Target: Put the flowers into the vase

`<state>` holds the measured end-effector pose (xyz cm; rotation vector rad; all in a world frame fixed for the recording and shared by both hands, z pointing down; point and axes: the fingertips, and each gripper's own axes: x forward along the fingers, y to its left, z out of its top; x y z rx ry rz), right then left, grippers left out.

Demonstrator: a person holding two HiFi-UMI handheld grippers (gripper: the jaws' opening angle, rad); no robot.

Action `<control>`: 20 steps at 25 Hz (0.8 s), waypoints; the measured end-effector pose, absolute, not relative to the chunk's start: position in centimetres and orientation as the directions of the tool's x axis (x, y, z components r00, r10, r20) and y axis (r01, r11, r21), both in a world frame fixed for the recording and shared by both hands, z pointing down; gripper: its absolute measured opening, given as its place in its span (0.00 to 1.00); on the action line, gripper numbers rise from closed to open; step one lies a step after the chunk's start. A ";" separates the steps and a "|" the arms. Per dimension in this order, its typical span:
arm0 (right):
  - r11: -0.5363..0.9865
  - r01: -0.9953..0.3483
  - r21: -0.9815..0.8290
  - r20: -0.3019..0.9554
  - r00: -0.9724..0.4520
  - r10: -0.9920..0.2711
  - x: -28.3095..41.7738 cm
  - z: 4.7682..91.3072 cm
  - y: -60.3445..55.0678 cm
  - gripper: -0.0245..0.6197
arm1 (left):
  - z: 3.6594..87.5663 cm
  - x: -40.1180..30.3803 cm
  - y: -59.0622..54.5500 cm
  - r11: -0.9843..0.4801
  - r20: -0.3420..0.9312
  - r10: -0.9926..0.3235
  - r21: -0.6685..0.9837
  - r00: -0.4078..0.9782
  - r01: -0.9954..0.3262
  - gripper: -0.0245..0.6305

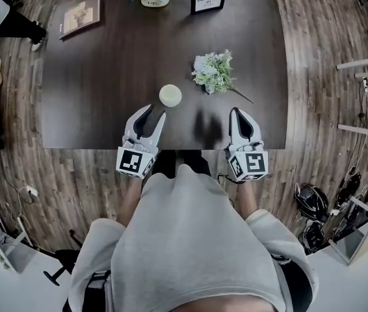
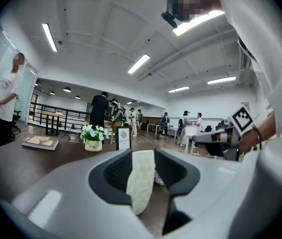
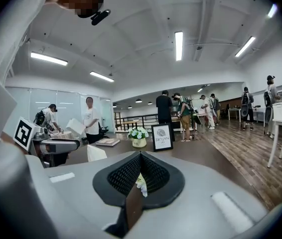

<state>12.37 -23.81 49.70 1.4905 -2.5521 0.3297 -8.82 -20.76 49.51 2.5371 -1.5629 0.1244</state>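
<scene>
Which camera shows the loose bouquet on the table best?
The head view: the whole bouquet is visible. The right gripper view catches only blossoms beyond its jaws; the left gripper view, nothing clear.

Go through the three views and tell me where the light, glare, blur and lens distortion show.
Head view: strong fisheye bends the floor planks around the dark brown wooden table; even light, a soft shadow beside the right gripper. Left gripper view: ceiling strip lights flare; the near cream textured vase looks soft; black corners. Right gripper view: distant room sharp, black-and-white framed sign crisp.
</scene>
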 end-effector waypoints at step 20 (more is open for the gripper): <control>0.471 -0.879 -0.078 0.373 -0.463 -0.804 13.3 54.7 -24.3 0.04 | 61.5 -6.2 -25.8 -0.525 0.287 -0.811 0.028 0.510 -0.850 0.68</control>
